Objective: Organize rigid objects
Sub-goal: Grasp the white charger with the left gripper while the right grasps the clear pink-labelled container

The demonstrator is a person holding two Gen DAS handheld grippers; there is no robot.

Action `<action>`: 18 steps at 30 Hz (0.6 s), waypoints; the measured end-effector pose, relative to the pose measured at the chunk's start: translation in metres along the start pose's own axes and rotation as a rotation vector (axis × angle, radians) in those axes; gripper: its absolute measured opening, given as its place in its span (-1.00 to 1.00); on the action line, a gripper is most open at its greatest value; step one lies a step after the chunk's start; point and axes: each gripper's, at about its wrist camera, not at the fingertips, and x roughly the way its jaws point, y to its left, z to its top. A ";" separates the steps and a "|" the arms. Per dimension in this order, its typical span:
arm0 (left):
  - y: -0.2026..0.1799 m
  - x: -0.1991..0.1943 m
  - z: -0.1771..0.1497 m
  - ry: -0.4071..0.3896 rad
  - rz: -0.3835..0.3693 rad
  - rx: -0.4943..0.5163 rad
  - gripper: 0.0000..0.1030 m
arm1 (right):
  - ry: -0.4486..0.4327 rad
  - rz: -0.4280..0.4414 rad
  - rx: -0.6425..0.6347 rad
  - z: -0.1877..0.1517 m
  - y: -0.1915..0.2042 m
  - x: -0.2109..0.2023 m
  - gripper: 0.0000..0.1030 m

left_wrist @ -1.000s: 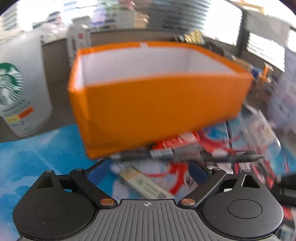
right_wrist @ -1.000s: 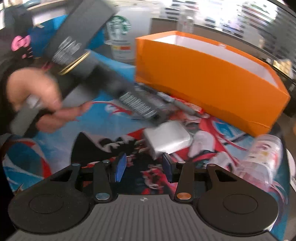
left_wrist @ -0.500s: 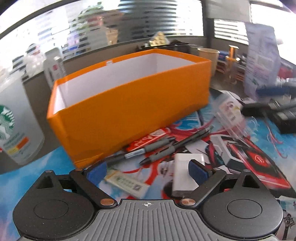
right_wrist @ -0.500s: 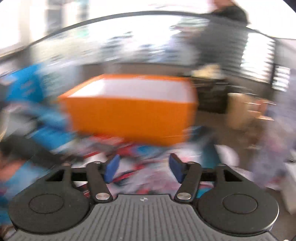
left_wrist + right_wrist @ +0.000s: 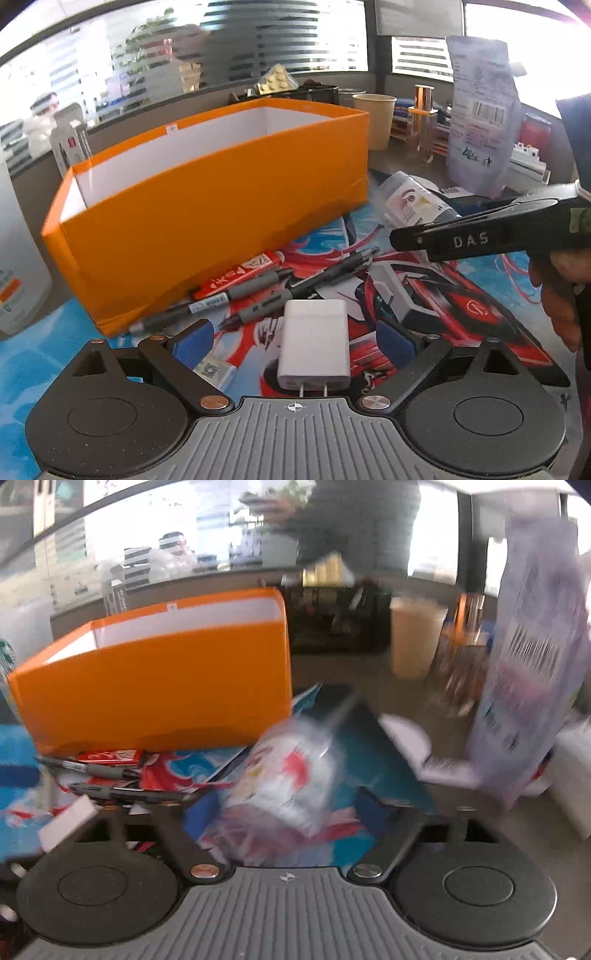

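Left wrist view, left to right: white cup (image 5: pixel 14 258) cut off at the frame edge, label mostly out of view. Orange box (image 5: pixel 221 221) open-topped, white inside, floor not visible. Pens (image 5: pixel 258 291) and a red packet (image 5: pixel 240 275) lie along its near wall on the printed mat (image 5: pixel 461 306). White charger (image 5: pixel 314 339) flat on the mat, prongs toward the camera, between the left gripper (image 5: pixel 293 338) pads; jaws wide, pads clear of it on both sides. Clear bottle (image 5: pixel 410 199) on its side right of the box, partly behind the right gripper (image 5: pixel 480 240), seen side-on here with a hand (image 5: pixel 557 291) cut off at the edge.

Right wrist view is motion-blurred: the box at left, the bottle lying between the blue pads (image 5: pixel 373 808), jaws closing, contact not discernible. Bottle label unreadable. Purple pouch (image 5: pixel 532 672) at right, smeared.
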 end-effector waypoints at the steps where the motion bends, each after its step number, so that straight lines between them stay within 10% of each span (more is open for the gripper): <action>1: 0.000 0.002 -0.001 0.004 -0.017 -0.013 0.81 | -0.006 0.008 0.003 0.000 -0.002 -0.001 0.22; 7: -0.005 0.011 -0.009 -0.029 -0.066 -0.015 0.48 | -0.016 0.017 -0.029 -0.001 -0.001 -0.003 0.22; 10: -0.006 0.010 -0.006 -0.051 -0.056 -0.017 -0.29 | -0.027 0.004 -0.045 0.000 -0.001 0.001 0.20; 18: 0.003 0.005 -0.003 -0.016 -0.072 -0.088 -0.29 | -0.018 0.021 -0.038 0.000 -0.003 -0.001 0.17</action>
